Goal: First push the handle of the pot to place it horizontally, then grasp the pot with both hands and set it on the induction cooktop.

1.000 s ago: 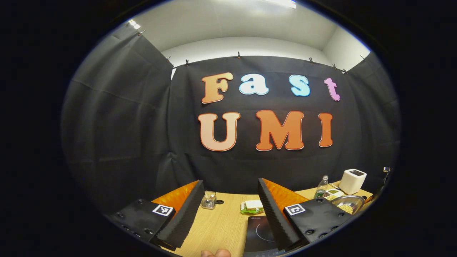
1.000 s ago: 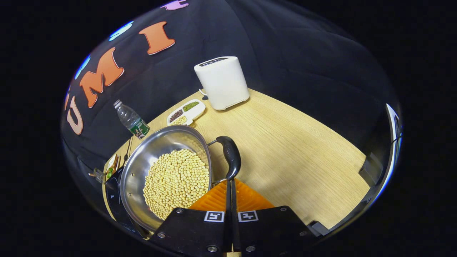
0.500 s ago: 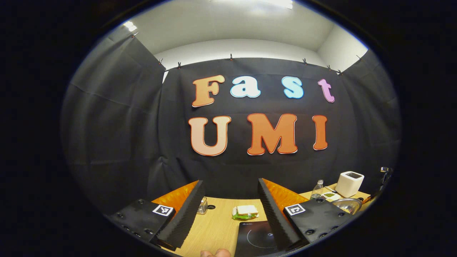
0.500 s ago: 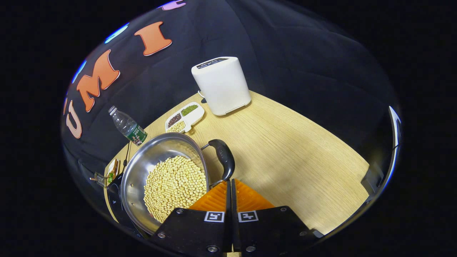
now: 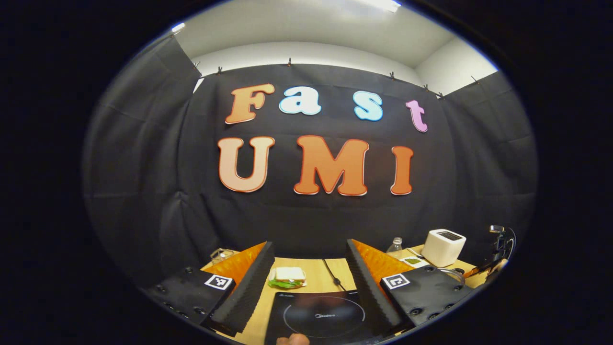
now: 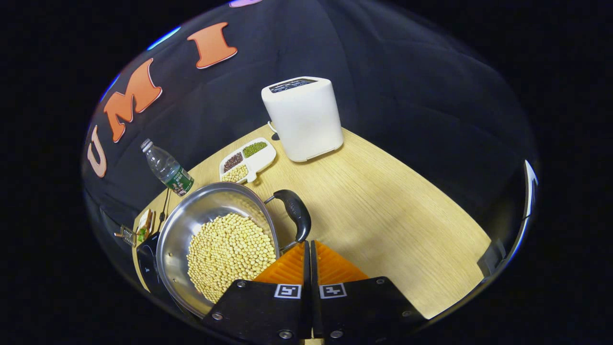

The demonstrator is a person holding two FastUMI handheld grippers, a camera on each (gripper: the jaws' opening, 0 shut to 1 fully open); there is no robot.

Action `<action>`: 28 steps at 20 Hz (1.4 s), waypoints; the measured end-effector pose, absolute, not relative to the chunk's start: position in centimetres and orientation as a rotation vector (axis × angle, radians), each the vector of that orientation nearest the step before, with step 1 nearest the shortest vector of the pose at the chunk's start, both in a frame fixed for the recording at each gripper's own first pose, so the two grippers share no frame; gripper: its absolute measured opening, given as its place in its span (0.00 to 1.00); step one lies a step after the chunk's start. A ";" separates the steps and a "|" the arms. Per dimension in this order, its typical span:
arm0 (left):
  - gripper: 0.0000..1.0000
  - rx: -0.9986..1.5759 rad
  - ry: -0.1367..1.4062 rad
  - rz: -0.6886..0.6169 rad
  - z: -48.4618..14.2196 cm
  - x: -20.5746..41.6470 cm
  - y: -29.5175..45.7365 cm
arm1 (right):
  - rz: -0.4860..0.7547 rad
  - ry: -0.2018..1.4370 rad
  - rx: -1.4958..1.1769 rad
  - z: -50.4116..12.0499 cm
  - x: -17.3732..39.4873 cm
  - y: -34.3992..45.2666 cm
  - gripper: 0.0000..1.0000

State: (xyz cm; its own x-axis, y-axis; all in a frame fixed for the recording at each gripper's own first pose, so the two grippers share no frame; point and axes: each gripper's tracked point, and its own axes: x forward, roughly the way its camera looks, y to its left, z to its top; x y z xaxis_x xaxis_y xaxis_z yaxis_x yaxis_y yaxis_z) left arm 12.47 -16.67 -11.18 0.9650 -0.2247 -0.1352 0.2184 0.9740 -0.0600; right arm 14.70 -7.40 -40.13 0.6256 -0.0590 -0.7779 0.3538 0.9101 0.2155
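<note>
**Pot on the desk beside the cooktop, right gripper at its handle**

The desk (image 6: 383, 201) carries everything. In the right gripper view, the steel pot (image 6: 177, 239), full of pale yellow beans (image 6: 230, 251), sits near the desk's front edge, its far side touching or overlapping the black induction cooktop (image 6: 143, 258). The pot's black handle (image 6: 297, 215) points away from the camera. The right gripper (image 6: 308, 247) has its fingers pressed together with nothing between them, tips just at the handle's near end; whether they touch it I cannot tell.

Toward the desk's back edge stand a white toaster (image 6: 304, 117), a white divided dish (image 6: 249, 160) of beans and a water bottle (image 6: 166, 167).

The left gripper view shows the cooktop (image 5: 321, 316) face-on between the wide-open, empty fingers of the left gripper (image 5: 306, 268), a sandwich (image 5: 287, 276) behind it. The cooktop's markings are too small to read.
</note>
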 end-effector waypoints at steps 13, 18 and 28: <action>0.98 -0.133 0.338 -0.446 -22.7 10.4 -34.4 | -0.105 0.645 0.251 -33.5 16.8 -6.5 0.01; 0.98 -0.129 0.458 -0.467 -28.3 9.7 -38.4 | -0.097 0.595 0.193 -33.5 18.0 -7.1 0.51; 0.99 -0.101 0.682 -0.432 -36.8 10.1 -40.7 | -0.093 0.610 0.090 -36.1 19.4 -8.3 0.94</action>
